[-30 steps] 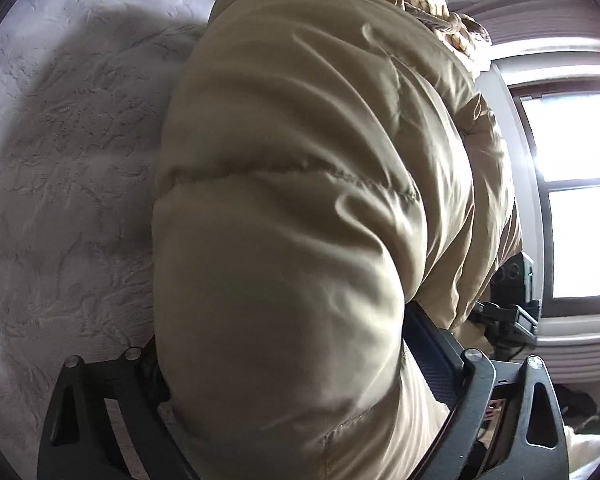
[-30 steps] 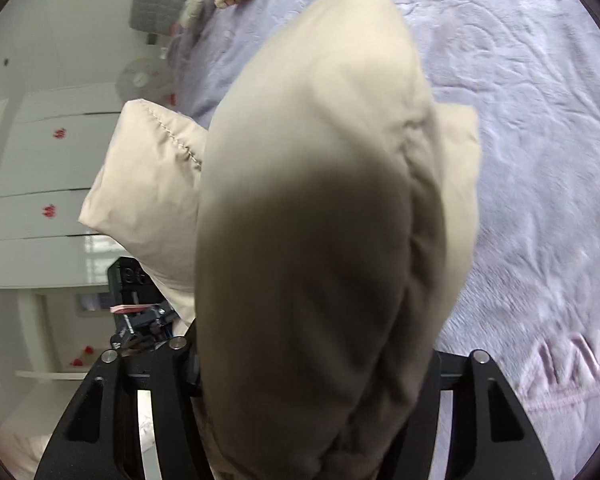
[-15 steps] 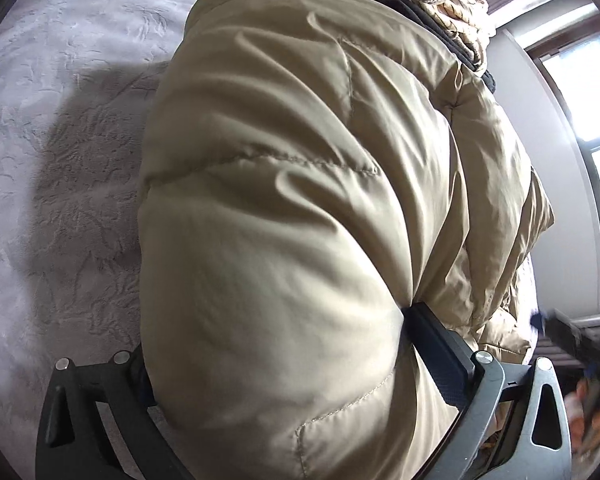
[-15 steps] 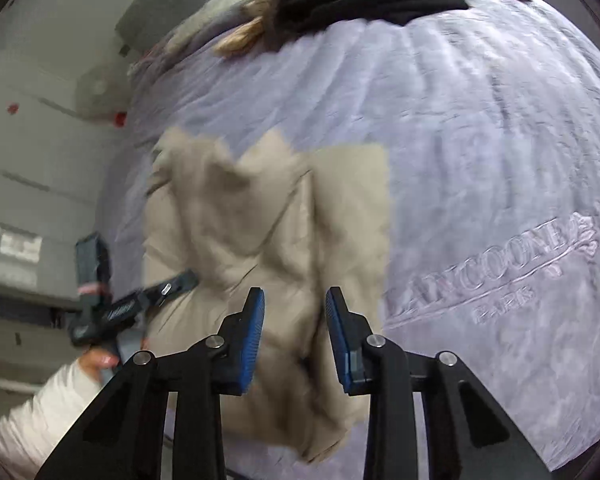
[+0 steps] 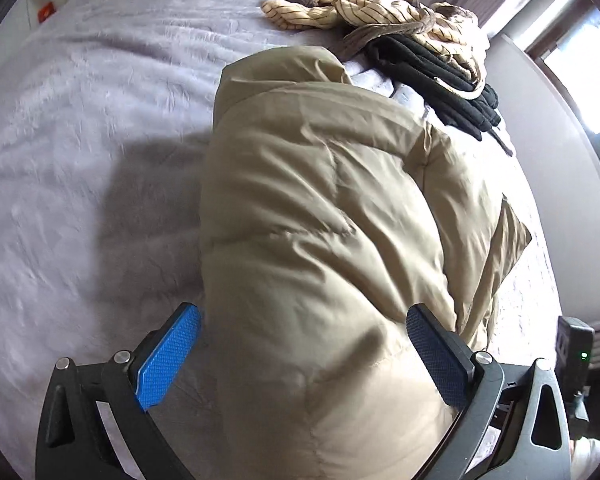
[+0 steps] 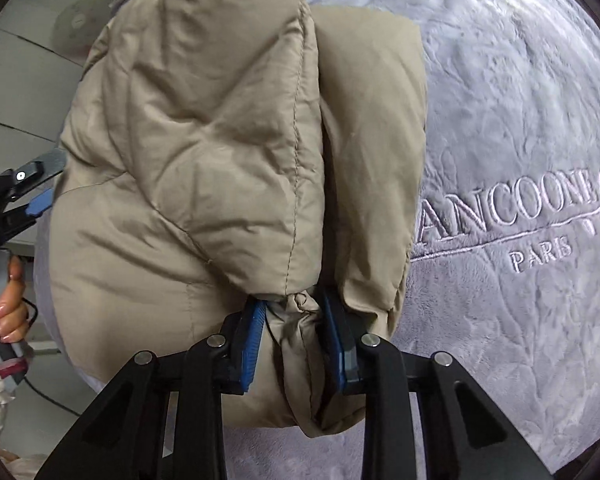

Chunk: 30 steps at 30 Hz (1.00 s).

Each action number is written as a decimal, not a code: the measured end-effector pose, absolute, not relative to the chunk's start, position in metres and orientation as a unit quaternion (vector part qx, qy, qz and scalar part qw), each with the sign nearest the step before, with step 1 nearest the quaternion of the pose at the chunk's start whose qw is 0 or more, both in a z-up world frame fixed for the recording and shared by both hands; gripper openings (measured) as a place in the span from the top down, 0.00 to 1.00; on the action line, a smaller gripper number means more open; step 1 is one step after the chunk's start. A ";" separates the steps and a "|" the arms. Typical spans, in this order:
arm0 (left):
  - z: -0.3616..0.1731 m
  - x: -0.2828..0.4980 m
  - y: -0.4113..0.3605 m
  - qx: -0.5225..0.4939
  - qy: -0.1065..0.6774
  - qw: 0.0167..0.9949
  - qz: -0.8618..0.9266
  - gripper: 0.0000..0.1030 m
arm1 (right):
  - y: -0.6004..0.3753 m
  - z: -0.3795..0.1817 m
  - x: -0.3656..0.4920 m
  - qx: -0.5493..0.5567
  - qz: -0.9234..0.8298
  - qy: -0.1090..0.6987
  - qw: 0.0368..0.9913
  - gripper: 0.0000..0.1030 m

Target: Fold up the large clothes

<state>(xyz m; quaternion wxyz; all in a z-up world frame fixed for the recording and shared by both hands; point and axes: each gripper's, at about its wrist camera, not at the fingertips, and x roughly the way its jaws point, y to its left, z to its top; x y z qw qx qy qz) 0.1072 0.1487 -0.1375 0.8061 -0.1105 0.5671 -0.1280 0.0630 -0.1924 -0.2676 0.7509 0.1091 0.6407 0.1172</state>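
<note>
A beige puffer jacket [image 5: 320, 240] lies bunched on the lilac plush blanket [image 5: 80, 140] of a bed. My left gripper [image 5: 304, 344] is open, its blue pads spread wide on either side of the jacket's near end. In the right wrist view the jacket [image 6: 204, 140] fills the left and middle. My right gripper [image 6: 294, 320] is shut on a gathered fold at the jacket's near edge. The left gripper [image 6: 32, 196] shows at the far left of the right wrist view, held by a hand.
A striped cream garment [image 5: 380, 12] and a folded black garment [image 5: 440, 76] lie at the far end of the bed. The blanket carries embroidered lettering [image 6: 516, 216] to the right of the jacket. A window [image 5: 580, 52] and wall are on the right.
My left gripper has opened and let go of the jacket, which now lies lower on the bed. My right gripper, free of the jacket half a second ago, has closed on its near edge.
</note>
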 end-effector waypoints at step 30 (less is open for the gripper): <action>-0.109 0.039 0.151 -0.049 0.584 0.807 -0.077 0.00 | -0.230 -0.168 0.040 0.100 0.123 0.645 0.747 0.38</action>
